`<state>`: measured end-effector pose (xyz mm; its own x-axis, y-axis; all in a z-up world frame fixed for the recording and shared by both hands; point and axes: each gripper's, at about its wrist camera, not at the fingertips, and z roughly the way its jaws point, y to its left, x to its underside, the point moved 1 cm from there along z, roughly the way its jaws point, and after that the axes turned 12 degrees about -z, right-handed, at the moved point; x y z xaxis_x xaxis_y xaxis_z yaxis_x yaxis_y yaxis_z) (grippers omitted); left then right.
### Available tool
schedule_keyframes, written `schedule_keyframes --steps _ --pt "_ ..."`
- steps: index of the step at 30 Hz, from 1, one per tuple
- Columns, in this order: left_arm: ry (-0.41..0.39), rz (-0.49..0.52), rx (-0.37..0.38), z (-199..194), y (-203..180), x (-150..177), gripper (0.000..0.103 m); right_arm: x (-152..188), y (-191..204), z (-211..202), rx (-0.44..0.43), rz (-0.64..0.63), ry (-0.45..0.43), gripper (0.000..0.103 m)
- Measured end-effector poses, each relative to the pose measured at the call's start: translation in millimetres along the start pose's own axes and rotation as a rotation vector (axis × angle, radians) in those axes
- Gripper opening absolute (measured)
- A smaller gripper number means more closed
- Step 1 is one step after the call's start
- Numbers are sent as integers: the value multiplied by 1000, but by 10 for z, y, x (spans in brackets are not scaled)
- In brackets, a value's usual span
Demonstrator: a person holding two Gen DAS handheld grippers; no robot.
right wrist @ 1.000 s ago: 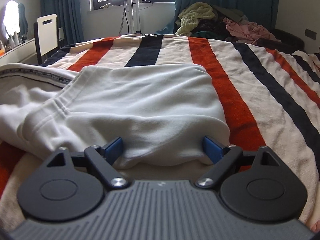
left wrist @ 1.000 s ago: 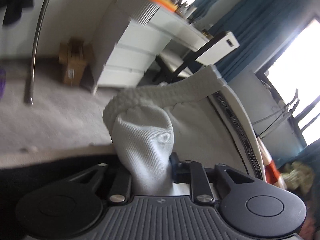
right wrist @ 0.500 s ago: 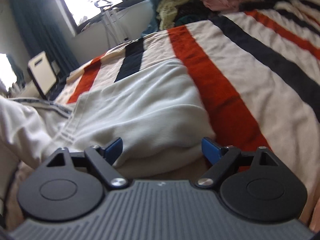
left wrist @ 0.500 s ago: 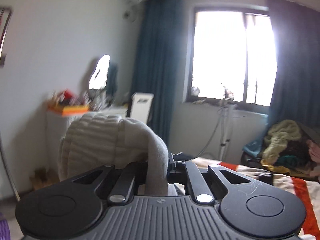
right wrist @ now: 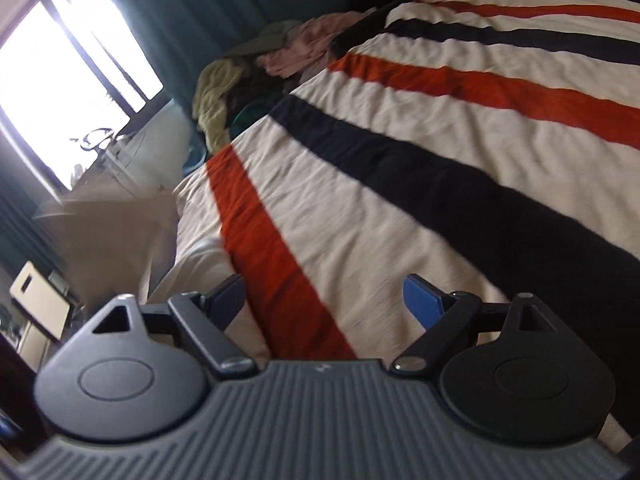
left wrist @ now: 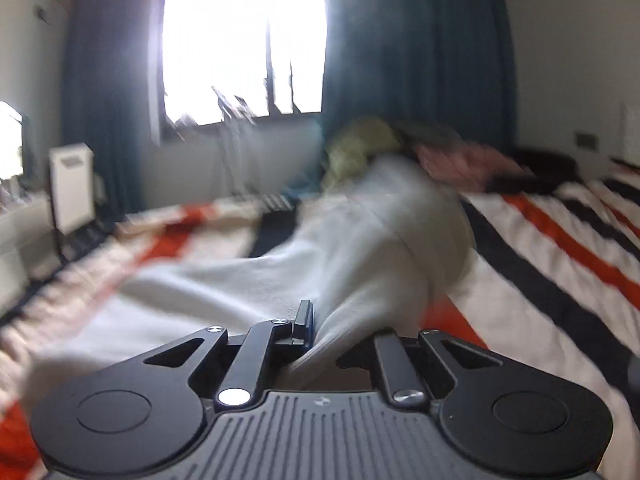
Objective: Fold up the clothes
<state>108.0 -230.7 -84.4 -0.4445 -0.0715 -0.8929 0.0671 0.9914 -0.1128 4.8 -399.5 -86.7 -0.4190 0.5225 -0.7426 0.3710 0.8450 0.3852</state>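
Gripping a ribbed fold of the white garment, the left claw was clenched on the cloth, its fingers drawn close with the fabric bunched between them. From that pinch the garment rose in a blurred hump away from the camera and spread out to the left over the striped bedspread, lying flat on the bed toward its left edge. Beyond the hump, at the far end of the bedspread, sat a pile of clothes, yellow-green and pink, too smeared to tell apart piece by piece. Left of that pile stood the bright window between dark blue curtains, and further left of the bedspread a white chair back showed against the wall.

In the right wrist view the camera was tilted, so the bedspread ran slanting across the frame with its cream, orange-red and black stripes. The right claw was released, its blue-padded fingers spread wide with only bare bedspread between them. Left of the orange-red stripe nearest that claw, a pale blurred mass of the garment hung above the bedspread's edge. The clothes pile lay at the bedspread's far corner, under the window.
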Motion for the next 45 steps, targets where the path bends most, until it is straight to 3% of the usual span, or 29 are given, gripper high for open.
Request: schedule_keyframes --steps 3,4,6,8,11,16,21,26,32,37,40,43,45 --pt "4 25 16 18 74 125 12 8 5 14 -21 4 0 88" --pt "9 21 25 11 108 108 18 14 20 27 -38 8 3 88" --pt "53 14 66 -21 207 33 40 24 51 53 -74 15 8 88" --pt "72 23 89 -78 415 -85 73 34 81 78 -109 22 13 88" --pt "47 23 140 -312 791 -264 91 49 120 112 -162 37 20 88" --pt "-7 -21 171 -870 1178 -516 97 45 219 61 -240 25 -22 88" --pt "-45 -129 103 -1048 1509 -681 97 67 412 36 -360 -5 -44 88" --pt "-31 -186 22 -1029 1858 -708 97 151 620 206 -473 -11 26 88" --pt "-44 -236 -36 -901 2208 -659 97 189 623 759 -437 160 108 88" --pt "-40 -272 -49 -797 2340 -675 97 164 684 1079 -359 143 93 70" --pt "-40 -263 -43 -777 2350 -665 97 140 692 1173 -354 146 85 61" --pt "-39 -244 -37 -775 2320 -628 97 84 808 1060 -331 39 42 46" --pt "-31 -250 -28 -772 2314 -614 97 23 891 883 -333 -22 -33 43"
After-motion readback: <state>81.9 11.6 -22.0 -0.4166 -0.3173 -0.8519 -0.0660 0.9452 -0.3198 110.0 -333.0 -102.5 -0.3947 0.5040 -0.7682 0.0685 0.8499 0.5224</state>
